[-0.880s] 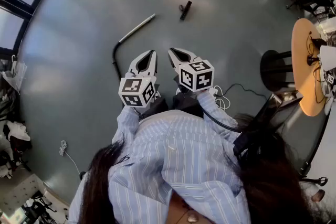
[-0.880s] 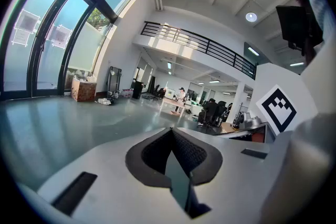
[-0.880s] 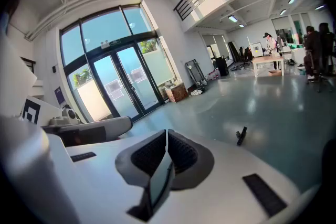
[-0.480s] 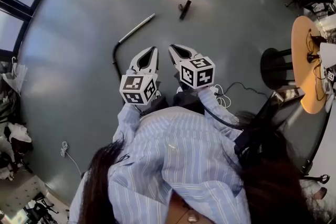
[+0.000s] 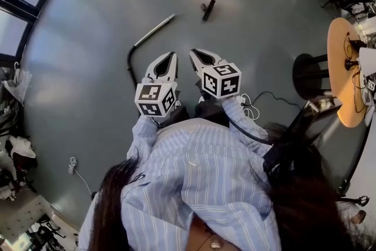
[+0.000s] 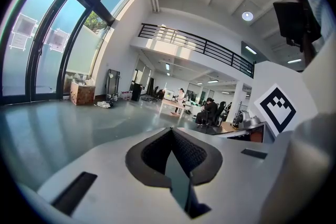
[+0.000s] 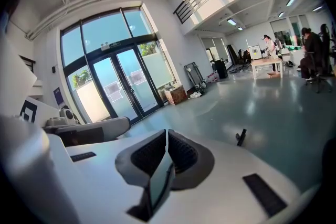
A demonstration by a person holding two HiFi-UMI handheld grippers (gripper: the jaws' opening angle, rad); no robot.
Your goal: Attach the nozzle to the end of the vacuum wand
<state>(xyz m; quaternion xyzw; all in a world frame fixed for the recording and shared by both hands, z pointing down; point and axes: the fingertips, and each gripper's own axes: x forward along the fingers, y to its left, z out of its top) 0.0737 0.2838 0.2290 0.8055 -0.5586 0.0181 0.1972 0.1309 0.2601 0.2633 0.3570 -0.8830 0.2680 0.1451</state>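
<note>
Holding both claws up before our chest, we have the left gripper (image 5: 171,56) with its jaws pressed together on nothing, as its own view confirms. The right gripper (image 5: 192,52) is the same: tips closed, only air between them. The two tips sit side by side, near each other but apart, aimed out over the floor (image 5: 88,85).

Beyond them, to the far left, lies the wand (image 5: 154,30), a pale tube set on a slant. Its free end points far and right, and its near end joins a dark hose (image 5: 128,62) that curves back toward us. The nozzle (image 5: 207,10), a small dark piece, lies farther off and right of the wand's free end, well apart from it. The right gripper view catches it on the floor to the right of its jaws; the left gripper view shows neither part, only the hall.

We judge the task barely begun: nothing is held, and the step in hand is the approach. Next we would need to open both claws and bring them down to the floor, the right one likely to the nozzle and the left to the wand near its free end. We cannot tell from here which end of the nozzle is the socket, so that needs checking before the two are lined up
</note>
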